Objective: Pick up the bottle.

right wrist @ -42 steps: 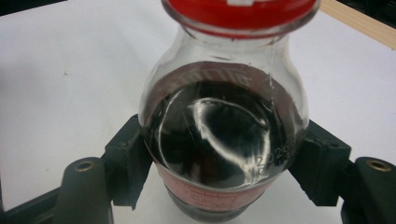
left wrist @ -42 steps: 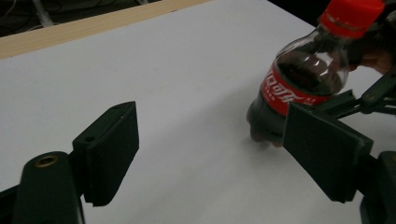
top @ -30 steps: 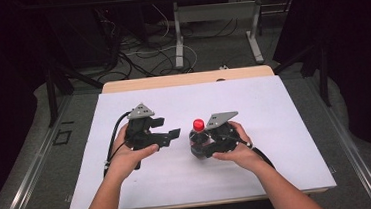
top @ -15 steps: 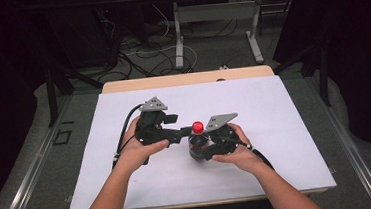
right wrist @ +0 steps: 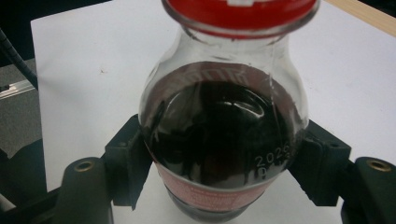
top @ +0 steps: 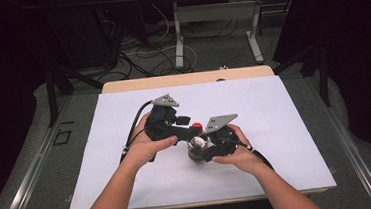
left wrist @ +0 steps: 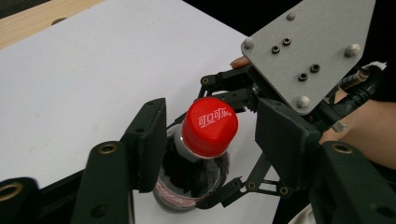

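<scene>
Two grippers on one small cola bottle [left wrist: 196,177] here. The right gripper [right wrist: 224,168] is clamped on the bottle's belly, holding it upright over the white sheet [top: 284,107] on the table. The left gripper [left wrist: 210,140] comes in from the side at cap height — its jaws have just been closing, and the red cap [left wrist: 209,126] sits between them with a gap on each side, so no pinch yet. The bottle's long axis runs vertical, so I'd guess the left one squeezes the cap next and twists.
</scene>
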